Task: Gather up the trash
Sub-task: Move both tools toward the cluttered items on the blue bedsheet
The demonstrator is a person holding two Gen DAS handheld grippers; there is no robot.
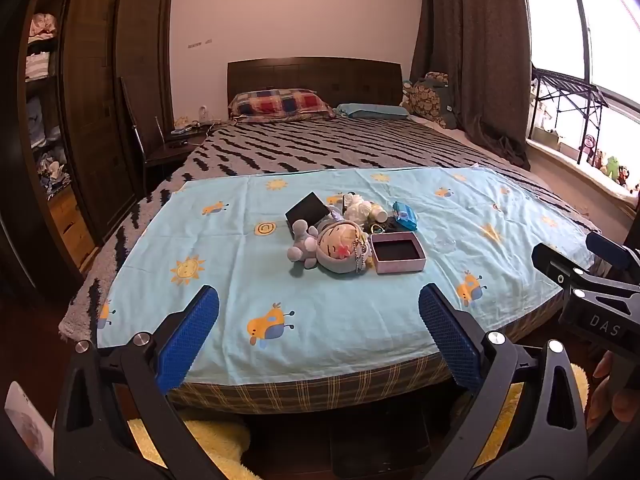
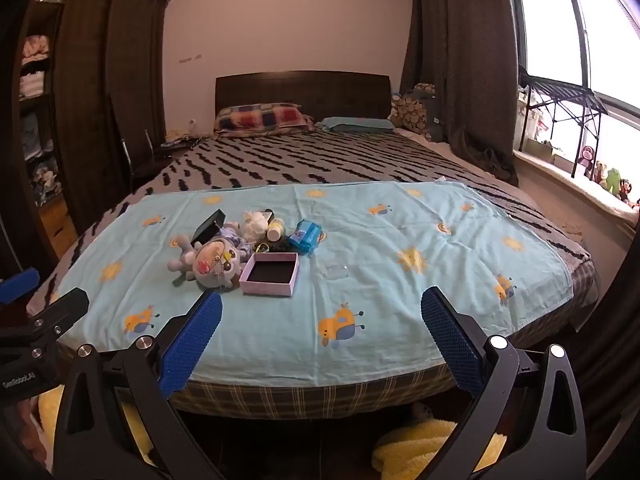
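A heap of small items lies on the light blue cartoon sheet [image 1: 280, 292] at the foot of the bed. In it are a grey plush doll [image 1: 334, 250], an open pink box [image 1: 397, 252] with a dark lining, a black box lid [image 1: 307, 208], crumpled white paper [image 1: 360, 210], a small white bottle [image 2: 275, 229] and a blue tissue pack [image 1: 405, 216]. A clear plastic piece [image 2: 335, 270] lies alone to the right of the box. My left gripper [image 1: 318, 312] hangs open over the bed's near edge, nothing between its blue pads. My right gripper [image 2: 320, 316] is open too, short of the heap.
The bed [image 1: 320, 144] with a striped blanket runs back to a dark headboard and pillows. A dark wardrobe [image 1: 100, 100] stands left, a curtain [image 1: 480, 60] and window sill with toys [image 1: 608, 164] right. Yellow fluffy fabric [image 2: 420, 448] lies on the floor under the bed's edge.
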